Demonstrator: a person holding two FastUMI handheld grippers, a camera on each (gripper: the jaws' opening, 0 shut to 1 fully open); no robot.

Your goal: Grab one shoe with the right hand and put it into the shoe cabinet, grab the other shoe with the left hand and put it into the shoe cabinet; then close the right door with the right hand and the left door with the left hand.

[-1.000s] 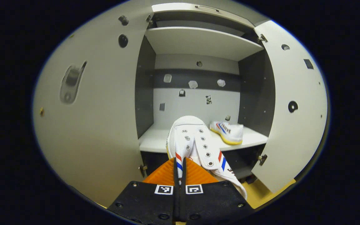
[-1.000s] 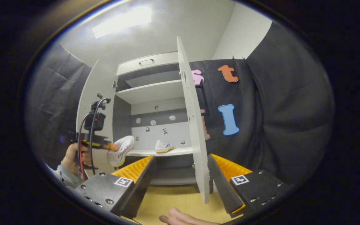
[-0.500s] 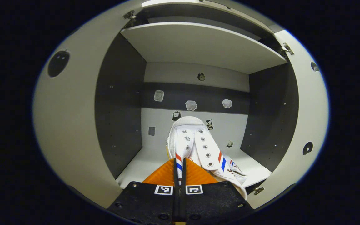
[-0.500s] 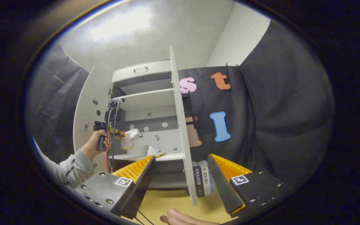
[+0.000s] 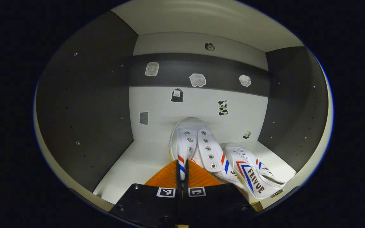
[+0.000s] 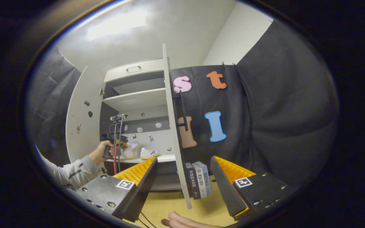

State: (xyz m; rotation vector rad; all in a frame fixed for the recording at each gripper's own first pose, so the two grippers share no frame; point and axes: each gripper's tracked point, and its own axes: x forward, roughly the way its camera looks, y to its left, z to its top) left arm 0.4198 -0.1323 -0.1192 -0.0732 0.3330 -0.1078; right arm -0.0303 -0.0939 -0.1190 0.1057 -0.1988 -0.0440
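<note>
We've got two white canvas-looking shoes here, the held shoe [image 5: 190,142] and its mate [image 5: 252,174], both cloth with small shiny metal eyelets. The shoe cabinet [image 5: 84,104] looks like smooth matt laminate board, pale shelf and dark side walls. We see ribbed, plastic-looking pads on the right gripper [image 6: 182,171]. The floor [image 6: 169,205] looks like smooth wood.

I see the left tool [image 5: 182,169] holding a white canvas shoe [image 5: 195,142] inside the grey shoe cabinet [image 5: 84,104], above its shelf [image 5: 131,164]; a second white shoe [image 5: 252,172] lies just right.
</note>
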